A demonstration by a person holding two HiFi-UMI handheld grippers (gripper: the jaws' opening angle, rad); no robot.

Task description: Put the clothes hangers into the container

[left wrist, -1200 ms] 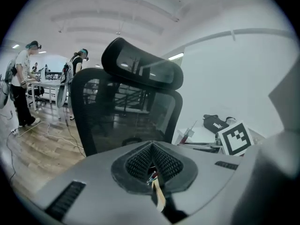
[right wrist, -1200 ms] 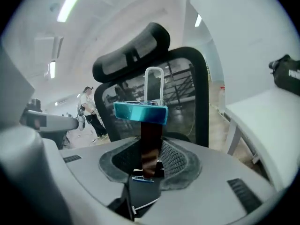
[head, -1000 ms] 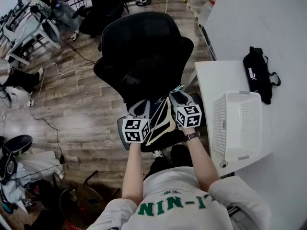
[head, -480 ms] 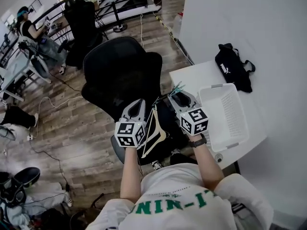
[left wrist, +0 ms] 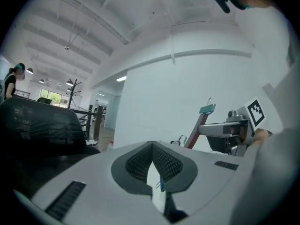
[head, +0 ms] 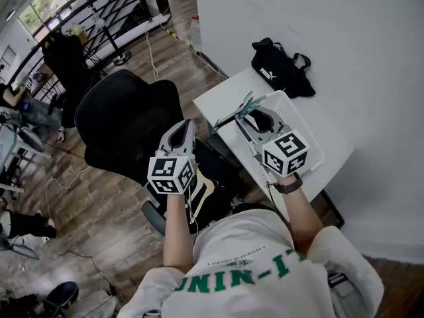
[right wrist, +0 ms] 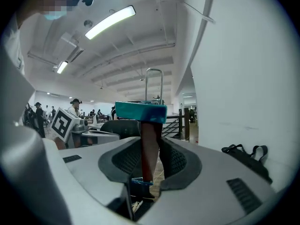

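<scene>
Head view, left tool (head: 187, 122) grips cream hanger (head: 204, 192), right tool (head: 244, 114) teal-topped hanger (right wrist: 149, 144) (over container (head: 289, 106))

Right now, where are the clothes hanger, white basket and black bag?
clothes hanger (right wrist: 149, 142): right gripper view, brown stem between the jaws.
white basket (head: 301, 121): head view, side wall.
black bag (head: 281, 71): head view, body.

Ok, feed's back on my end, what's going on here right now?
A person holds a tool in each hand. The right tool is clamped on a red-brown hanger with a teal top piece, and it hangs above the white basket on the white table. The left tool is over the black chair, its jaws closed on what looks like a cream hanger dangling beneath it. Neither hanger is in the basket yet.
</scene>
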